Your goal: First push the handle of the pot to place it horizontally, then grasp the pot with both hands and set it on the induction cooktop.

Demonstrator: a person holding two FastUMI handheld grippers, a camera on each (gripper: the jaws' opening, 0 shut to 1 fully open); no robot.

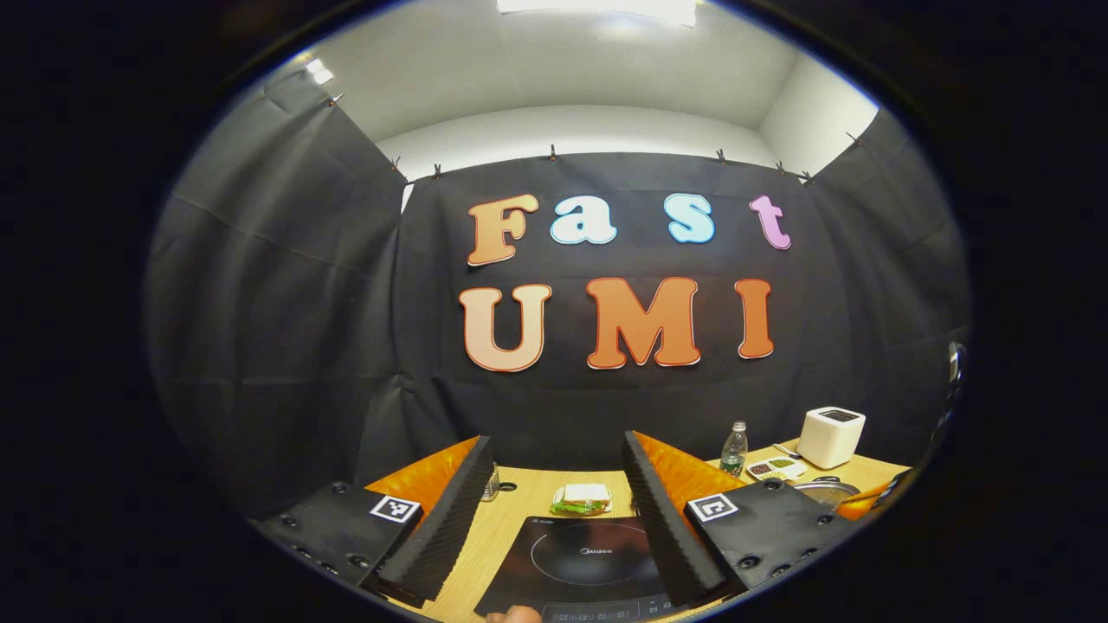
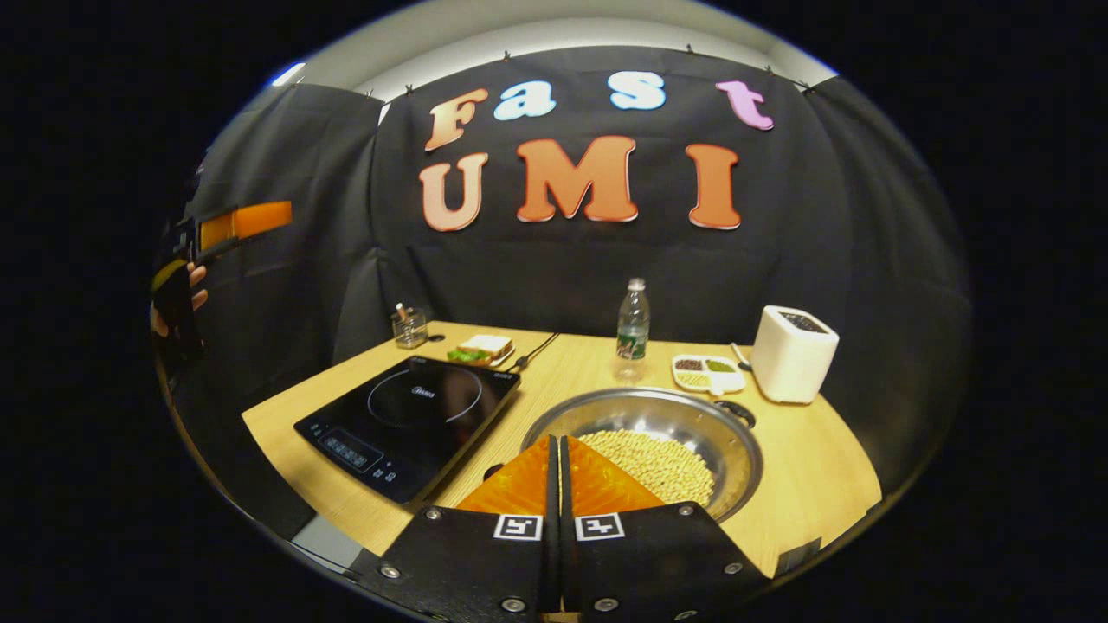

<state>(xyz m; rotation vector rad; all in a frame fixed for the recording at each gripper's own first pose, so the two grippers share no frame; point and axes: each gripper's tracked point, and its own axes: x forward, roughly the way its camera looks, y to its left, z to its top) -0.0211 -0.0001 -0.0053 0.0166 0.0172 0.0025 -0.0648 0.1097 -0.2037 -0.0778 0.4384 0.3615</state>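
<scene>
pot point(image 2: 645, 446): on table point(image 2: 814, 484) just right of induction cooktop point(image 2: 411, 415), beans inside; handle not discernible | right gripper point(image 2: 555, 443): fingers together, empty, at pot's near rim | left gripper point(image 1: 558, 480): spread wide above cooktop | progress: nothing done; push, lift, placement remain

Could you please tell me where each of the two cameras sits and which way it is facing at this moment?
Left gripper view: rides the left gripper, held above the induction cooktop, facing the booth wall; its fingers stand apart.
Right gripper view: rides the right gripper, closed, by the near rim of the pot of beans; the left gripper and a hand show at far left.
Shared: cooktop, sandwich, water bottle, white appliance.
</scene>
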